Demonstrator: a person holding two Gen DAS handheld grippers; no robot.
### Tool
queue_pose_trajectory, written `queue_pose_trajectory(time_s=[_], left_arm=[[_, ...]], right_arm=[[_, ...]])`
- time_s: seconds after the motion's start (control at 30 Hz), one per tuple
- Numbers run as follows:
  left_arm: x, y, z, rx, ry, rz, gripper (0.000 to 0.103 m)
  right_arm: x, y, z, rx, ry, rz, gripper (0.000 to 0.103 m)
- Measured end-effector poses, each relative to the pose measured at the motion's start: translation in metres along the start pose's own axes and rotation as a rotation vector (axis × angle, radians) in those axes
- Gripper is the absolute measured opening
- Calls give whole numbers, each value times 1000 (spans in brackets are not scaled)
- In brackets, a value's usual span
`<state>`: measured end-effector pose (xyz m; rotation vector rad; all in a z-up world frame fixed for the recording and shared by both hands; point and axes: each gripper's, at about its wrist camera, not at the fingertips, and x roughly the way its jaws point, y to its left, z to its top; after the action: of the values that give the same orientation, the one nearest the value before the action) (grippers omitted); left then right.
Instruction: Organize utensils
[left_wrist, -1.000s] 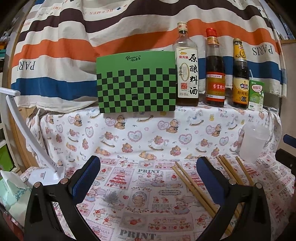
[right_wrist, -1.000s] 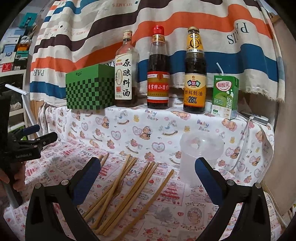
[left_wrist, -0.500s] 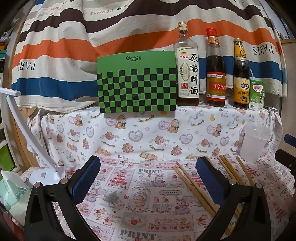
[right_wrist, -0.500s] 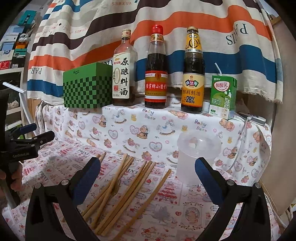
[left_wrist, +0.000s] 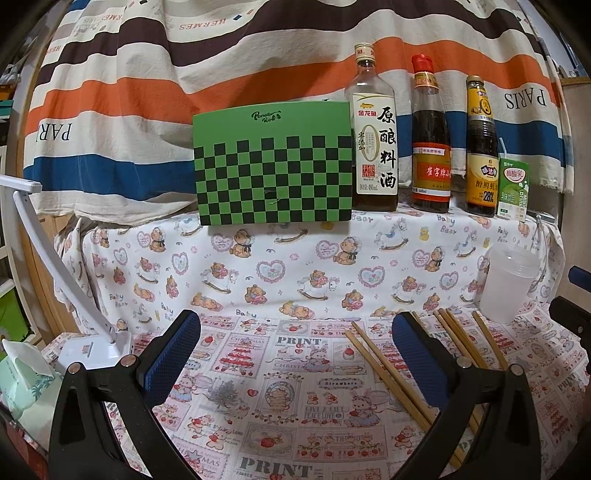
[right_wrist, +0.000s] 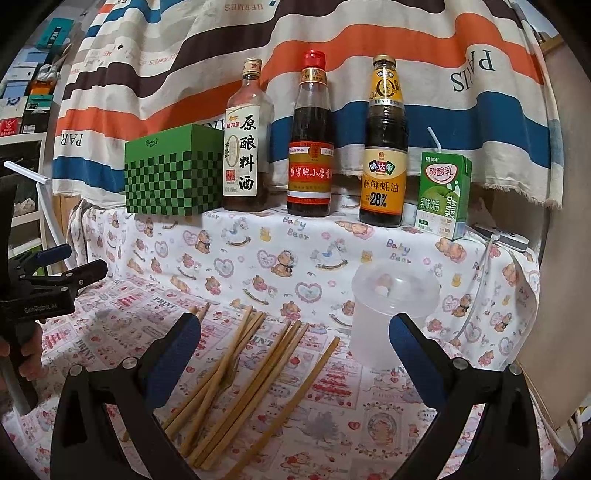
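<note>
Right now, right gripper (right_wrist: 295, 354): my jaws wide, empty.
Left gripper (left_wrist: 295, 354): wide, empty.
Chopsticks (right_wrist: 255, 369): at 6 o'clock; pinch one mid-shaft.
Cup (right_wrist: 391, 310): at 2 o'clock; drop upright.

Printed tablecloth (right_wrist: 369, 406) bears loose wooden chopsticks (right_wrist: 258, 362); beside them, translucent cup (right_wrist: 391, 310).

Oyster-sauce bottle (right_wrist: 384, 147) — "28%"; striped cloth (right_wrist: 469, 70) — "PARIS".

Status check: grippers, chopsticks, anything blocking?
Both grippers open, empty: left, right. Chopsticks loose on cloth, none in the cup. Nothing blocking.
</note>
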<state>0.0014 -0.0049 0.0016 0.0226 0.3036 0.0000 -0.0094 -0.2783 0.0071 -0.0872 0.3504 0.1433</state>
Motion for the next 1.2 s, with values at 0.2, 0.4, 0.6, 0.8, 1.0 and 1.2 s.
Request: queue_pose_trajectory(time_s=[0.2, 0.4, 0.6, 0.8, 1.0, 1.2], left_arm=[[1, 1, 0, 1, 0, 0, 103], [1, 1, 0, -1, 1, 0, 103], [2, 1, 0, -1, 2, 7, 103], [1, 1, 0, 3, -2, 15, 103], [1, 1, 0, 3, -5, 17, 103], [1, 5, 0, -20, 8, 19, 103]], right_arm=[[-1, 0, 0, 3, -9, 25, 103], [-1, 0, 0, 3, 0, 11, 103], [2, -3, 0, 31, 16, 37, 103], [1, 0, 0, 44, 1, -9, 103], [-1, -4, -1, 51, 6, -21, 103], [1, -7, -2, 55, 19, -39, 103]])
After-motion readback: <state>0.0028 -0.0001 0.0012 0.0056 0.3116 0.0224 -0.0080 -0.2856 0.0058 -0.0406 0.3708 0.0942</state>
